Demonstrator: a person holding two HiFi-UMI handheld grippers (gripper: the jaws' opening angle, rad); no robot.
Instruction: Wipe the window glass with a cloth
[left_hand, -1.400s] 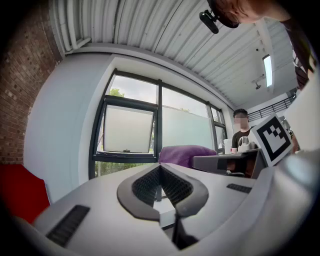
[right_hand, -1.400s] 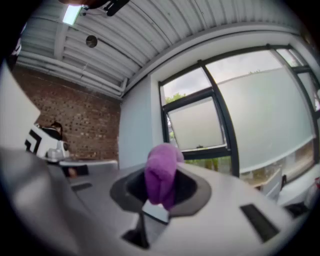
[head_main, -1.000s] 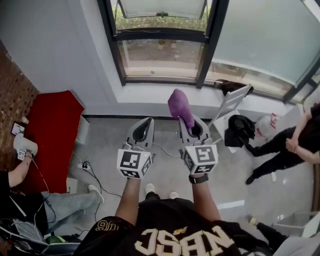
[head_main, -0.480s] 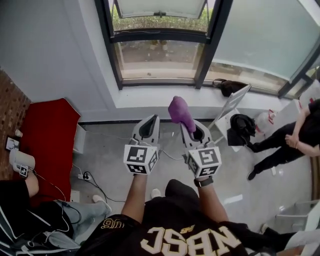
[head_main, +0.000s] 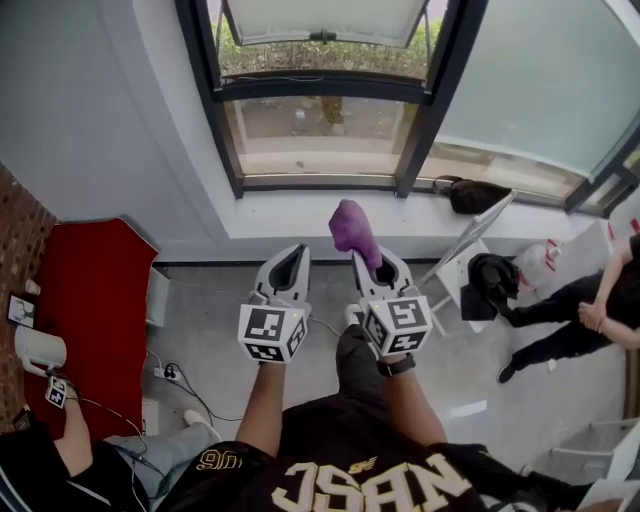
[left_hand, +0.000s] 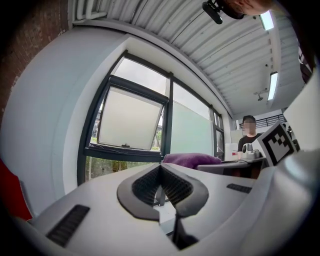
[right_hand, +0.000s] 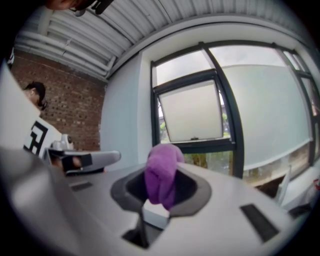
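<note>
A purple cloth (head_main: 350, 230) (right_hand: 161, 175) is bunched between the jaws of my right gripper (head_main: 372, 268) (right_hand: 162, 192), which is shut on it; the cloth sticks out past the tips toward the window. The same cloth (left_hand: 191, 160) shows at the right in the left gripper view. My left gripper (head_main: 287, 268) (left_hand: 161, 182) is beside it, jaws pressed together with nothing between them. Ahead is the dark-framed window: a tilted-open frosted sash (head_main: 322, 17) (left_hand: 131, 120) (right_hand: 192, 112), a clear lower pane (head_main: 322, 128), and a large frosted pane (head_main: 545, 80) to the right.
A white sill (head_main: 300, 212) runs under the window. A red mat (head_main: 90, 290) lies at left by the brick wall. A white folding chair (head_main: 465, 245) with dark bags stands at right, near a person (head_main: 590, 325). Another person sits at lower left (head_main: 60, 470).
Both grippers and I have come closer to the window; it fills more of each gripper view. The cloth stays clamped in the right gripper.
</note>
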